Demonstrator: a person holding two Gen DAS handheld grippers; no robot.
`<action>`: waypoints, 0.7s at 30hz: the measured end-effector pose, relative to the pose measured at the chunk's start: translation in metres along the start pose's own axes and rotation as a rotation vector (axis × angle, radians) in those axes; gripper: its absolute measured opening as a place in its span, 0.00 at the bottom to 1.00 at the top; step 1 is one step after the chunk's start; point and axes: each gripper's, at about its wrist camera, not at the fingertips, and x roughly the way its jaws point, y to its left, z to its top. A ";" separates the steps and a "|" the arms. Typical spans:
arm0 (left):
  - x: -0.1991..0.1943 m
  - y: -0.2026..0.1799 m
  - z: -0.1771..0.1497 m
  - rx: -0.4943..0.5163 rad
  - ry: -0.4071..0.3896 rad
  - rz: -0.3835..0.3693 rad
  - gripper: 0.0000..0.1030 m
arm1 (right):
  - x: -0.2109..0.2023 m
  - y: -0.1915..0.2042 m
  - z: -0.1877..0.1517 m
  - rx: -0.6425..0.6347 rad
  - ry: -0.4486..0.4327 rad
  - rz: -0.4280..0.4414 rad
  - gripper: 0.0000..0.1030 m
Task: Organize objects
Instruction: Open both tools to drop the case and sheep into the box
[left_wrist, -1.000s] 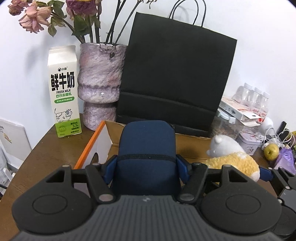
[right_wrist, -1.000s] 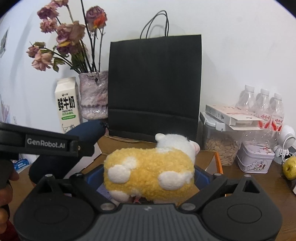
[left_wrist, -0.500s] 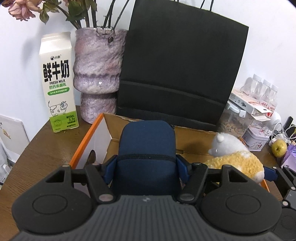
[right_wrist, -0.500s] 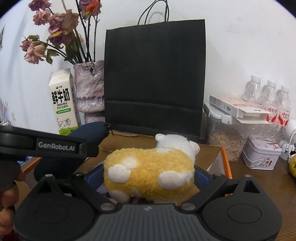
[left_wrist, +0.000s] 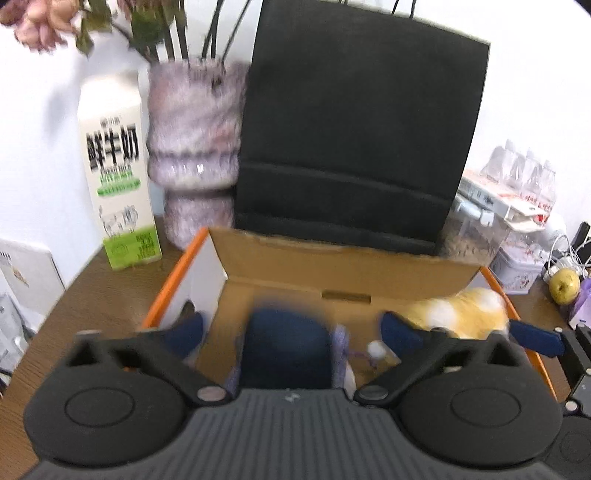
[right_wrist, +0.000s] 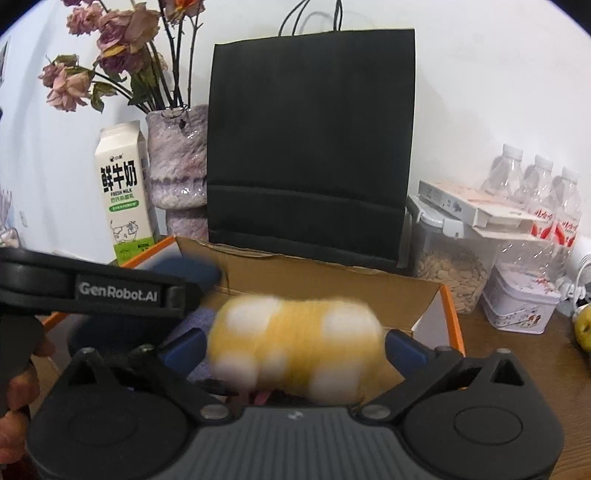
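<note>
Since the earlier frame both grips have let go. Left gripper (left_wrist: 291, 332) is opening, pouch (left_wrist: 284, 354) loose between its fingers. Right gripper (right_wrist: 293, 349) is opening, plush (right_wrist: 295, 347) crosswise between; both drop into the box (left_wrist: 343, 266).

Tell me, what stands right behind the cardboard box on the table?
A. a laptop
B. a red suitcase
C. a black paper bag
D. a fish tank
C: in the right wrist view a tall black paper bag with cord handles rises just behind the back wall of the cardboard box.
</note>
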 end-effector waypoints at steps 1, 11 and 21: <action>-0.003 -0.001 0.000 0.007 -0.011 0.009 1.00 | -0.001 0.001 0.000 -0.004 -0.002 0.000 1.00; -0.009 -0.003 0.001 0.008 -0.019 0.003 1.00 | -0.005 0.002 0.001 -0.010 -0.011 -0.002 1.00; -0.028 -0.005 0.004 0.000 -0.058 -0.025 1.00 | -0.017 0.003 0.001 -0.011 -0.035 -0.007 1.00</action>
